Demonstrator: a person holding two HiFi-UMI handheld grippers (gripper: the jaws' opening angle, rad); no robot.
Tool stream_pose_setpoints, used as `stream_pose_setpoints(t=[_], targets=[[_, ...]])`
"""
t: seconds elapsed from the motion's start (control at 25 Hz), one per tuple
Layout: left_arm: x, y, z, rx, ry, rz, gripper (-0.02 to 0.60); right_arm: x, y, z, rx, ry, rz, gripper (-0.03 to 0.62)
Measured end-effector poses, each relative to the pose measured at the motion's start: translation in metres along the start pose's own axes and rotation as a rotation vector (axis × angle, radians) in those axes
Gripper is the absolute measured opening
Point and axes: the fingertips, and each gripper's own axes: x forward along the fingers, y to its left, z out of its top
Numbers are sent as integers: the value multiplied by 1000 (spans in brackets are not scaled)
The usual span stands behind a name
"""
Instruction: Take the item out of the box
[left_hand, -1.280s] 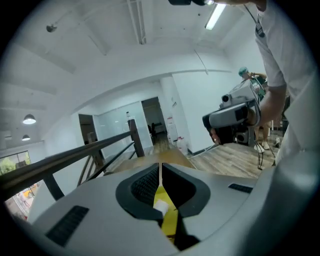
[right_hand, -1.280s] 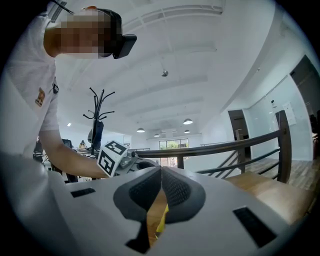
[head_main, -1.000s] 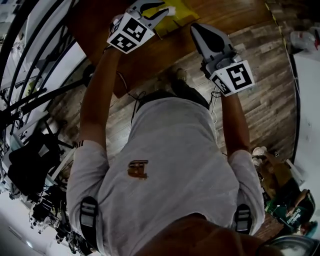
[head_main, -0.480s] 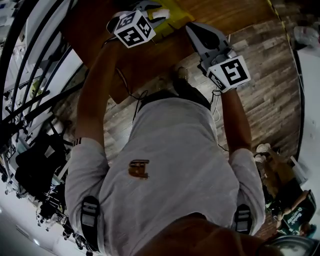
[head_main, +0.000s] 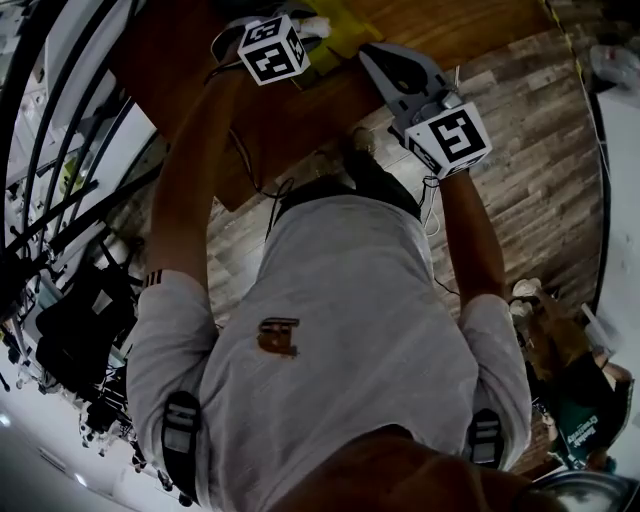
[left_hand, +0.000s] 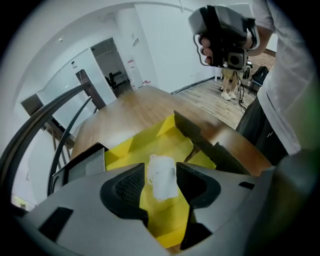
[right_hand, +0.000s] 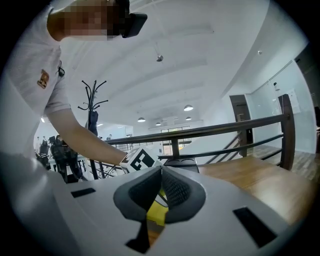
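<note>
An open box with a yellow inside (left_hand: 165, 142) and dark flaps (left_hand: 210, 147) sits on the wooden table (left_hand: 135, 110). A small white item (left_hand: 162, 186) lies on the yellow lining. My left gripper (left_hand: 161, 172) hangs right over it, one jaw on each side of the item. The jaws are opening and the pads no longer press on it. In the head view the left gripper (head_main: 305, 22) reaches into the yellow box (head_main: 348, 28) at the top edge. My right gripper (head_main: 375, 60) hovers beside the box, jaws shut with nothing in them.
The table's near edge (head_main: 300, 120) runs just ahead of the person's body, with plank floor (head_main: 520, 150) below. A dark railing (right_hand: 215, 131) runs behind the table. A coat stand (right_hand: 93, 107) stands further back.
In the head view the left gripper has swung right and further over the box, its marker cube turning. The right gripper has drifted a little left towards the box.
</note>
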Motion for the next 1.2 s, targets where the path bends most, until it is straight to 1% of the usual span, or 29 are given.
stream_pose_setpoints(t=[0.2,0.36,0.56,0.76,1.04,1.2], targets=[[12,0,-5,-3,29,-36,227,5,-9,-2,12,8,9,31],[22,-1,-8,10,54,-68,227,9,-14,-7,15,17,18,32],[32,-4,-11,19,79,-96,225,8,-20,-11,30,15,7,32],[35,-6,-13,27,85,-113,215,8,-19,-13,31,19,11,32],[31,-6,-10,20,78,-95,199,4,-18,-16,35,23,7,32],[20,-7,-4,-7,35,-68,199,1,-12,-15,36,9,8,32]])
